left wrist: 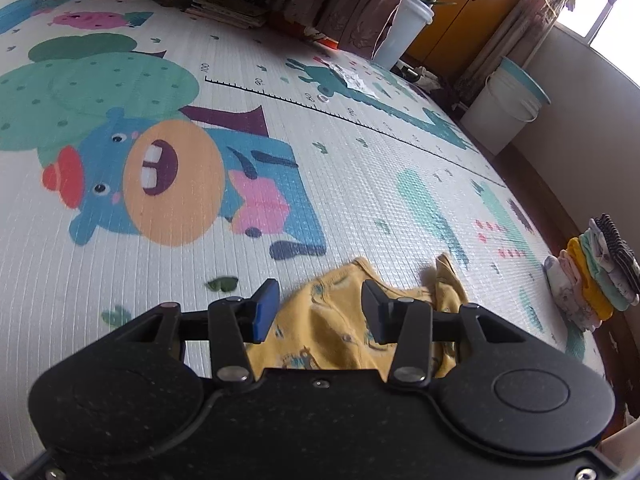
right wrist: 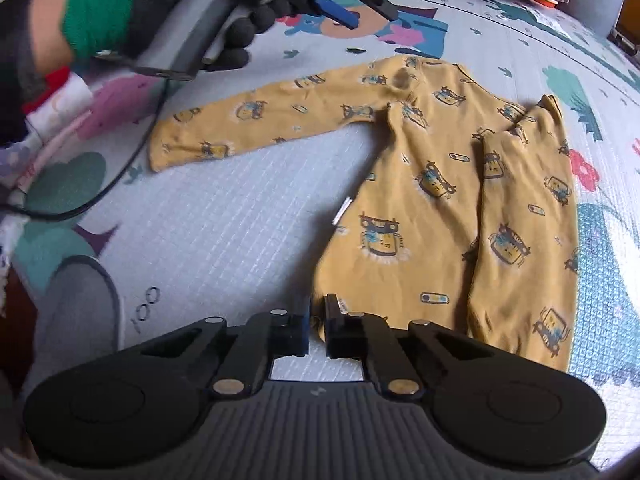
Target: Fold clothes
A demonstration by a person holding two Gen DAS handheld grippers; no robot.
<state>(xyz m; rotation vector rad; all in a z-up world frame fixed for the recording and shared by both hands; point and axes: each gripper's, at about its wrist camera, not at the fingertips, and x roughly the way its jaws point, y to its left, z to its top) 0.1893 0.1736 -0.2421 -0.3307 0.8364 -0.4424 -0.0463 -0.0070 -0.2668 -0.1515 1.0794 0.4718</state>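
Left gripper [left wrist: 316, 308] hangs with jaws wide over the shirt [right wrist: 440, 184] shoulder, gripping nothing. Right gripper [right wrist: 318, 326] is nearly closed on the hem corner; whether cloth is pinched cannot be told. Shirt lies flat on the mat [right wrist: 224, 220], one sleeve [right wrist: 256, 120] spread, the other folded in. Risk: a thin hem grip may slip on lifting, bunching the body and undoing the folded sleeve.

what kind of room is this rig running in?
Most likely a home living room or bedroom floor. A cartoon play mat covers it, a stack of folded clothes sits at the mat's edge, and curtains, a wooden cabinet and a potted plant line the far side.
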